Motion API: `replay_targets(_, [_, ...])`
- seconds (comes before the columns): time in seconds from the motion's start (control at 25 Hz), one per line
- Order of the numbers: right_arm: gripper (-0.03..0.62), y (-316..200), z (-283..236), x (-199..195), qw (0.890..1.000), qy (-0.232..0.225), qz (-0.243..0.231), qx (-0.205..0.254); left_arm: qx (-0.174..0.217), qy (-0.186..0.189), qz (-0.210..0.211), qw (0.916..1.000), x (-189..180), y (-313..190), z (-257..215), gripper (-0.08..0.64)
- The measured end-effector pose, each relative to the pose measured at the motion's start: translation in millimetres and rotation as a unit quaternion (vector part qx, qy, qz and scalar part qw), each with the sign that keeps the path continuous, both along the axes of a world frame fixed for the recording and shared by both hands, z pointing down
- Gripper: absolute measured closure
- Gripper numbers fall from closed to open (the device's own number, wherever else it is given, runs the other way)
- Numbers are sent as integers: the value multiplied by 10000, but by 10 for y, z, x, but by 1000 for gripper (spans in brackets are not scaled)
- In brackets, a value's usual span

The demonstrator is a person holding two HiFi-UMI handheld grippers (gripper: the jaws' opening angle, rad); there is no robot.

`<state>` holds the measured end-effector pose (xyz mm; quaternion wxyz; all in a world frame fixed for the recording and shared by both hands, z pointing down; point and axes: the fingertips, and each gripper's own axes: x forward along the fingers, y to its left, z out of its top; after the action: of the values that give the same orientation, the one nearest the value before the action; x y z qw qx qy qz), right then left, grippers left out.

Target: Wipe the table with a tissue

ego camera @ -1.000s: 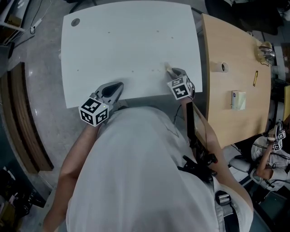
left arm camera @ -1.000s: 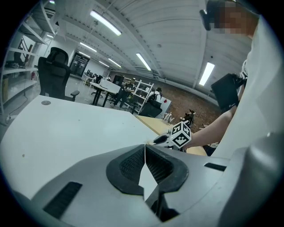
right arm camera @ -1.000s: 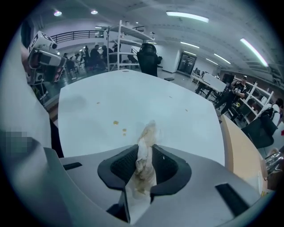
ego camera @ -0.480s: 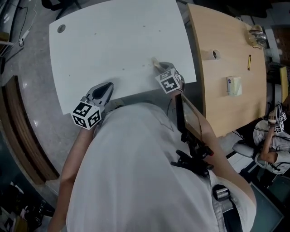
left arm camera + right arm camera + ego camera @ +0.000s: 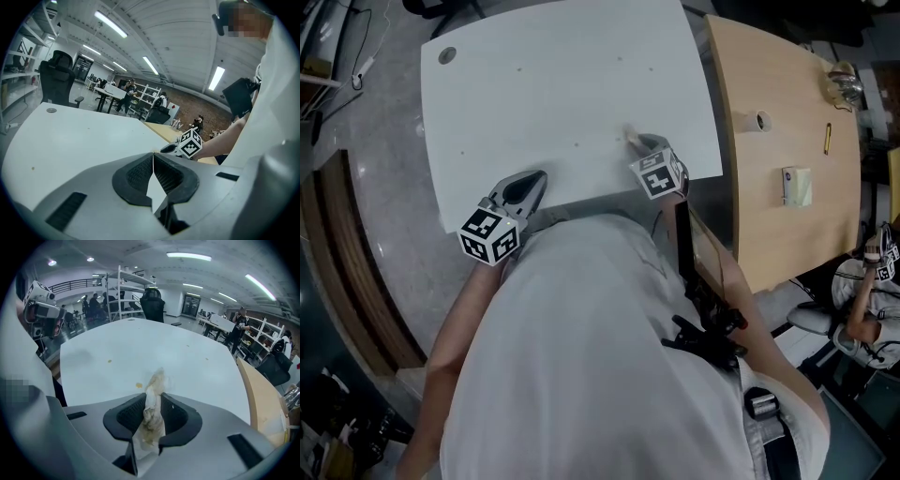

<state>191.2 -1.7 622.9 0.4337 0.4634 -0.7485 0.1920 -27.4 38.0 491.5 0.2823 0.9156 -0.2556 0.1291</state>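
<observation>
Wiping step judged in hand: stained tissue [image 5: 151, 423] is pinched by right tongs [image 5: 637, 142] at the desk's [image 5: 562, 84] 5 o'clock edge. Left tongs [image 5: 153, 159] are pressed together, empty. Next, the yellow spot [image 5: 138, 385] at the tissue's 11 o'clock is likely to be rubbed.

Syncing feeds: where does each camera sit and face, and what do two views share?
Head view: on the head, steeply down at the white table; torso, arms, left gripper, right gripper.
Left gripper view: on that gripper, across the table; shut empty jaws, right forearm.
Right gripper view: along jaws clamping a stained tissue, down onto the table.
All share the table.
</observation>
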Motion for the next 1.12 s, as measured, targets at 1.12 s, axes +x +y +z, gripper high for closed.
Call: replay_targets(1.12, [492,156,-508,-501,9773,-2036,-366,460,-30,144,55,9999,-370,10,30,552])
